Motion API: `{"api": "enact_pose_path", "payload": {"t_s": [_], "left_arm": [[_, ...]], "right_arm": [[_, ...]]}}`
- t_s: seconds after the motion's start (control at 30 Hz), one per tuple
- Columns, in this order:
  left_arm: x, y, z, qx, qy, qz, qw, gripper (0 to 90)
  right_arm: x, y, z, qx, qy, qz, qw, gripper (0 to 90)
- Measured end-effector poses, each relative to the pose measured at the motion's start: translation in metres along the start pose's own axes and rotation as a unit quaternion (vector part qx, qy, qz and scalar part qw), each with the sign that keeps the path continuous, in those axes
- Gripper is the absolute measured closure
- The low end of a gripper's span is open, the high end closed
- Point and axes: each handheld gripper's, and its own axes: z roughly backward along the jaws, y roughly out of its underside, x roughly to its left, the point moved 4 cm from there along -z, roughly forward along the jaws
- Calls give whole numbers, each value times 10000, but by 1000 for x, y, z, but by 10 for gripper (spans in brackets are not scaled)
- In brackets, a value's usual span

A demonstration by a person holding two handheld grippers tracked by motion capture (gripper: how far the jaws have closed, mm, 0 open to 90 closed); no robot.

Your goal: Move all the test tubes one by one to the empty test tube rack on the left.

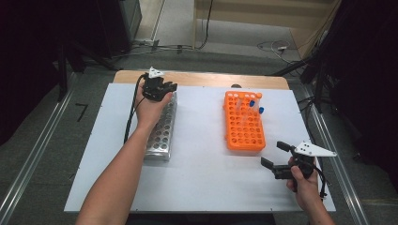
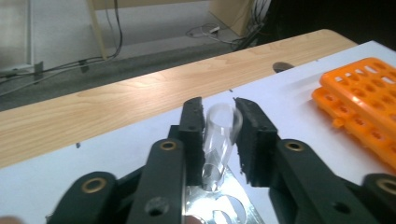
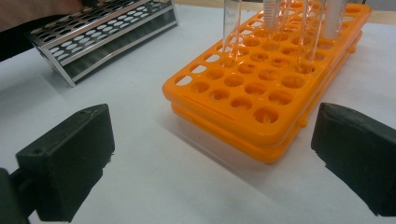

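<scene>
One clear tube [image 2: 217,144] stands between the pads of my left gripper [image 2: 219,140], its foot in a hole of the metal rack [image 2: 219,207] just below them; the jaws look barely parted, hardly pinching. Its long axis runs near upright, open mouth up, leaning slightly. If I pull away crooked, a pad could snag the rim and tip it out.

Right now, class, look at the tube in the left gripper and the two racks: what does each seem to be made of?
Tube: clear glass or plastic, see-through; which one is unclear.
Near rack: likely metal, with a silvery shine and reflections.
Far rack: probably moulded plastic, with a uniform bright orange, smooth surface.
</scene>
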Motion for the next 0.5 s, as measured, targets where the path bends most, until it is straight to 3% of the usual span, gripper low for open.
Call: {"api": "enact_pose_path", "payload": {"t_s": [0.03,0.13,0.17,0.2,0.23,0.27,0.33,0.5], "left_arm": [[0,0,1,15,35,63,10000,610],[-1,1,4,7,127,154,9998,558],[-2,1,6,-25,176,191,9997,479],[-2,2,9,-33,185,216,9996,479],[-3,2,11,-58,209,261,9994,397],[-4,3,15,-80,271,299,9992,397],[-8,4,22,-180,373,361,9985,289],[-22,8,40,-256,622,270,9974,167]], "right_arm": [[0,0,-1,-7,-2,20,10000,0],[0,-1,-2,-8,14,9,10000,0],[0,-1,-3,-7,2,-5,10000,0],[0,-1,-3,-7,2,-5,10000,0],[0,-3,-4,-14,22,-32,10000,0],[0,-3,-4,-14,22,-32,10000,0],[0,-5,-6,-27,2,-47,10000,0],[-2,-9,-10,-46,1,-85,10000,16]]}}
